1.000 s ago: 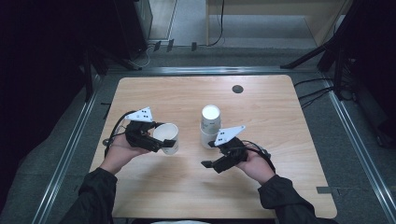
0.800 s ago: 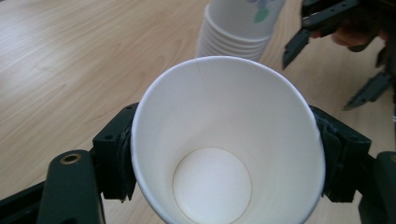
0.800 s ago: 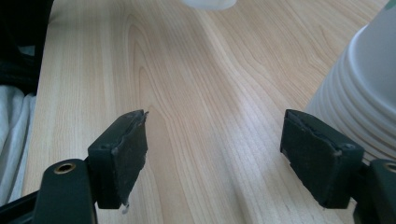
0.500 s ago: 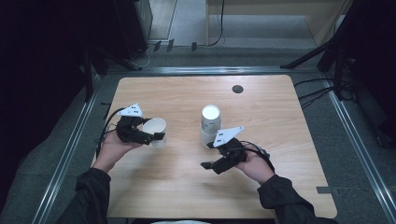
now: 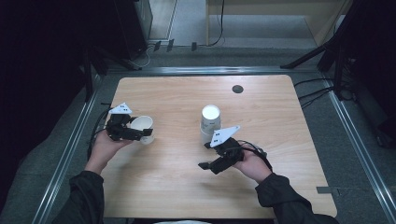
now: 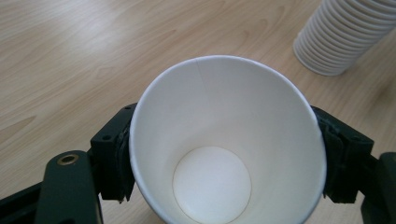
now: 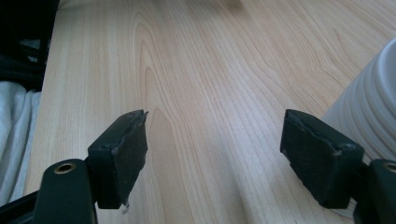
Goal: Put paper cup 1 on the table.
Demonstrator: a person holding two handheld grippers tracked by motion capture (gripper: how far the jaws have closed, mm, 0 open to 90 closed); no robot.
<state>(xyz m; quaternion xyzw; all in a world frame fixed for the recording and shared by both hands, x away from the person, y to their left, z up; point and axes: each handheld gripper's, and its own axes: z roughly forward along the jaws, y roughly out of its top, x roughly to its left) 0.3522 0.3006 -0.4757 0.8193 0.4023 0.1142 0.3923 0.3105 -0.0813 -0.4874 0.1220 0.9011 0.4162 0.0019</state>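
left tongs (image 5: 136,134) pinching a single paper cup (image 6: 226,140) w/ both jaws, holding it over the desk (image 5: 177,186) left side; right tongs (image 7: 215,154) spread, idling beside the cup stack (image 5: 210,122); cup looks separated, placement prob. remaining

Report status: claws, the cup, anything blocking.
Left claw shut on single paper cup, mouth tipped toward the camera, empty. Right claw open, empty, beside cup stack. Table around both bare wood.
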